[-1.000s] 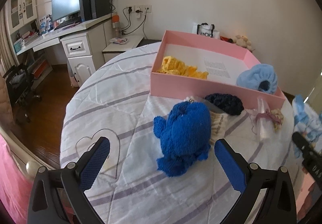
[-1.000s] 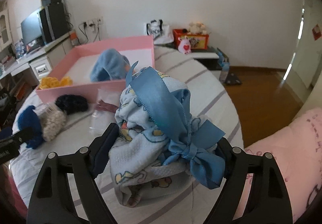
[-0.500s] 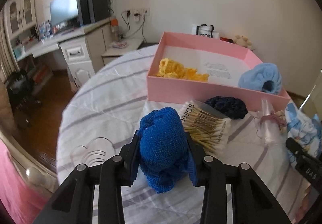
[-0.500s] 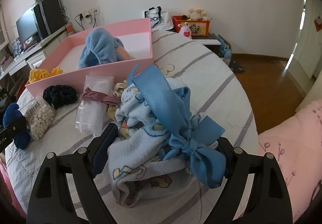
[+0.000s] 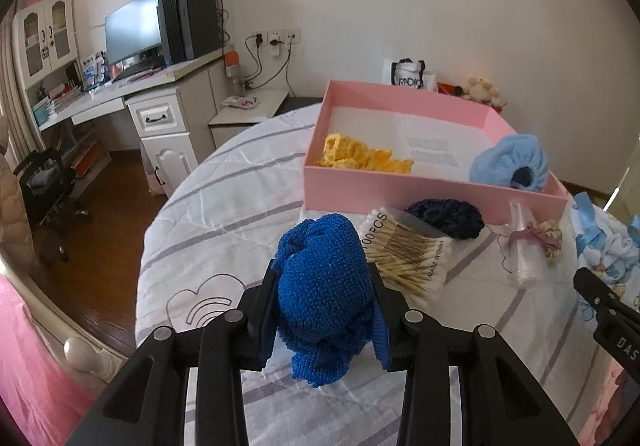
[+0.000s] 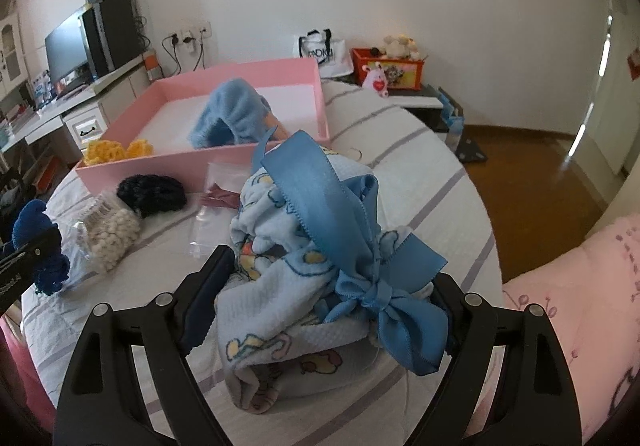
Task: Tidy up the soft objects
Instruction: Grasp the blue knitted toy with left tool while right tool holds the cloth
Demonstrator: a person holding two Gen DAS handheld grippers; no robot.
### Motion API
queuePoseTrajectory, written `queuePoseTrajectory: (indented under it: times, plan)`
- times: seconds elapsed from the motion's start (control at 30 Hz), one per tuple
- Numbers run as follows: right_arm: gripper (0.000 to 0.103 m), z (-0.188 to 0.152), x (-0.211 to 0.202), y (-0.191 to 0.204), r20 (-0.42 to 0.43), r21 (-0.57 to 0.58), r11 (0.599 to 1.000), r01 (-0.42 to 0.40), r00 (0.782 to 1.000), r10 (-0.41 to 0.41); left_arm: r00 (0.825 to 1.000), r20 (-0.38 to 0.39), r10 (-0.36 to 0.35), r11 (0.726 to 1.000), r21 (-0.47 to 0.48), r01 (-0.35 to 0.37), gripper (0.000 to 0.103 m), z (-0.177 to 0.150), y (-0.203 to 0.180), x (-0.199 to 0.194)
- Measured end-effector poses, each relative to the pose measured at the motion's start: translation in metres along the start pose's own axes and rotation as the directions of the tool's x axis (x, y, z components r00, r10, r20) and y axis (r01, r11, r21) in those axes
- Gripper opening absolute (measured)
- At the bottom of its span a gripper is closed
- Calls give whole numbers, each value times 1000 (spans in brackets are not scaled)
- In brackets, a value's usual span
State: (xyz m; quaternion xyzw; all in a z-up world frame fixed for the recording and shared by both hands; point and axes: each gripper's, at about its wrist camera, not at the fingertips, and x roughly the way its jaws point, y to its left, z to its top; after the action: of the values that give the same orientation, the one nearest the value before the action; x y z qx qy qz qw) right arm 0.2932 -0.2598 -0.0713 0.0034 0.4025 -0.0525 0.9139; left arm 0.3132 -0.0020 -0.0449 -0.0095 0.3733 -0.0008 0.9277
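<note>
Blue knit toy point(image 5: 324, 290) sits squeezed in my left hand-held gripper point(image 5: 324, 310), just above the bed point(image 5: 224, 205), ready for the pink box point(image 5: 400, 189). My right hand-held gripper point(image 6: 320, 306) holds the ribboned cloth point(image 6: 280, 286).

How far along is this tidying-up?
Partly done. Already in the pink box: the yellow knit and the light blue knit. In hand: the left claw grips the blue knit; the right claw grips the bowed cloth. Left on the bed: the dark knit.
</note>
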Motion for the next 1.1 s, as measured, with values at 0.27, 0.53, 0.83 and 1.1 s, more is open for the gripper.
queuePoseTrajectory:
  times: [0.27,0.53,0.83,1.1]
  plan:
    - [84,4,-36,10,77,-17,1000,-15,997,16,998,63,6,1000,8,-7,36,1,0,-33]
    - [84,8,-79,23,172,-49,998,-33,984,41,989,147,-12,1000,18,9,36,-3,-2,-80]
    - [84,11,-130,34,296,-83,995,-53,952,76,964,266,-18,999,35,8,36,-11,-5,-142]
    - [84,12,-169,45,395,-111,992,-59,913,98,930,366,-26,999,32,15,36,-25,-5,-195]
